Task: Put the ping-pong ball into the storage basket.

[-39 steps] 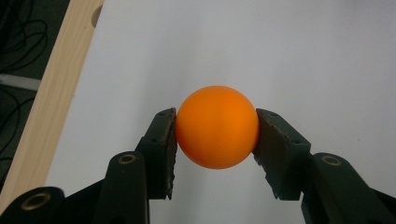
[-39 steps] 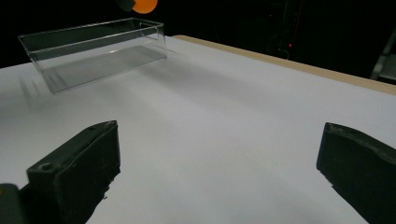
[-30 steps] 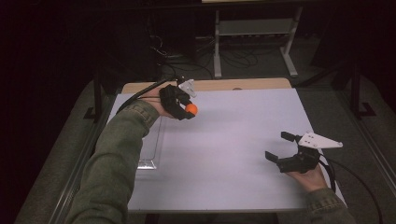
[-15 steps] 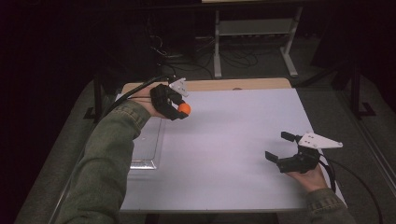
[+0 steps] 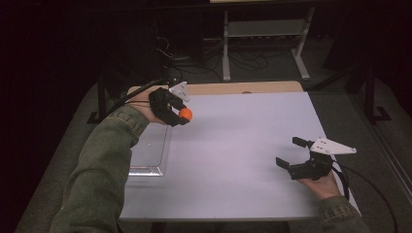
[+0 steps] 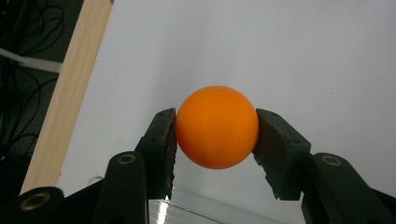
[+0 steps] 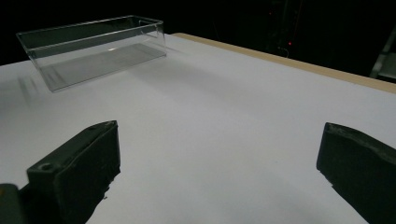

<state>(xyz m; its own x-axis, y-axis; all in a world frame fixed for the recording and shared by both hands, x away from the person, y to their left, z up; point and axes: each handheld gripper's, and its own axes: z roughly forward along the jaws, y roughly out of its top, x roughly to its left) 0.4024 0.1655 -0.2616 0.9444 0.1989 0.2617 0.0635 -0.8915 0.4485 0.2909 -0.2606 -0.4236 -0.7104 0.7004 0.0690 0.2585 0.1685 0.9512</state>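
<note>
One orange ball (image 6: 217, 127) is showing, sitting between the jaws of the left gripper (image 5: 180, 115). One clear plastic tray (image 7: 93, 49) is standing on the white surface (image 5: 243, 145). Two grippers are being held, one in each hand: the left gripper and the right gripper (image 5: 291, 155). Each gripper is carrying two black jaws, making four in all. One white shelf rack (image 5: 265, 39) is standing on the floor beyond the far edge.
</note>
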